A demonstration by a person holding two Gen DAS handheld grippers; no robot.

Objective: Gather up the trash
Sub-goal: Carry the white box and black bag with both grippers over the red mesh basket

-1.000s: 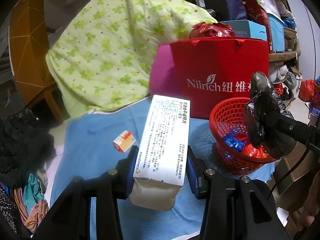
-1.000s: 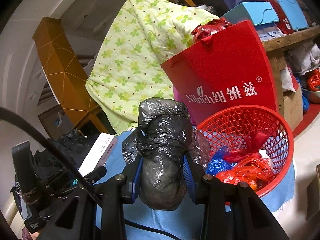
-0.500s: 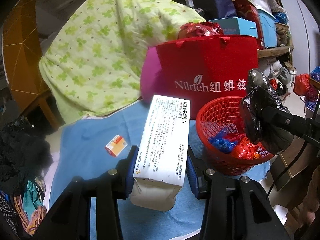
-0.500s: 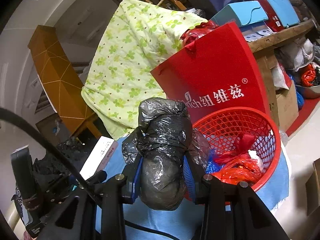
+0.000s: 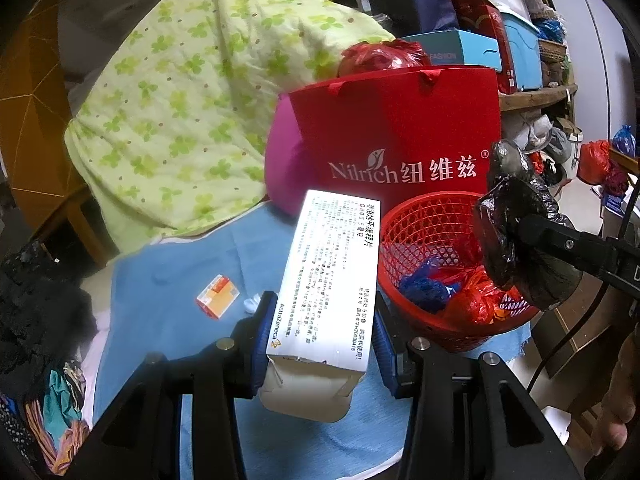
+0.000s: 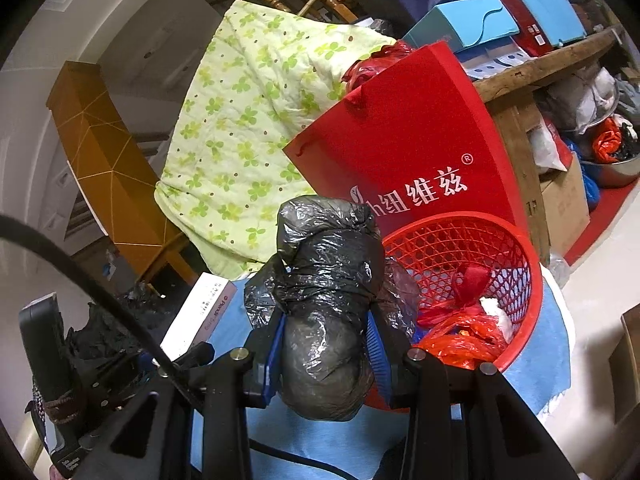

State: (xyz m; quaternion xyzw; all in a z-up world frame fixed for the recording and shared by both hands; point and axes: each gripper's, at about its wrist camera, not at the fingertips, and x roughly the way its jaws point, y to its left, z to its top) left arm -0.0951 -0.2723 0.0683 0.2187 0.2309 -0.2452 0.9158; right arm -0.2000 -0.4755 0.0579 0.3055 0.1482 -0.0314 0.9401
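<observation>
Both hands are loaded up right now, so this looks like the carry-to-the-bin part of the job. The left hand-held gripper (image 5: 324,340) is clamped on a white medicine box (image 5: 332,280), its blue pads squeezing the long sides, with the box sticking out over the blue cloth (image 5: 168,320) on the tabletop. The right hand-held gripper (image 6: 326,354) is clenched around a wadded black plastic bag (image 6: 328,300), which from the left camera sits just above the near rim of the red basket (image 5: 424,240).

The basket already has red and blue plastic bags in it and stands in front of a red paper shopping bag (image 5: 400,128).

My guess at what's next: the black bag needs to get a bit further over the basket opening before that grip lets go, otherwise it could catch the rim and tumble off. Then the box has to swing right and tip in end-first, since it's long.

There's also a small orange packet (image 5: 218,290) lying on the cloth, well apart from the basket, so probably one more pickup left.
</observation>
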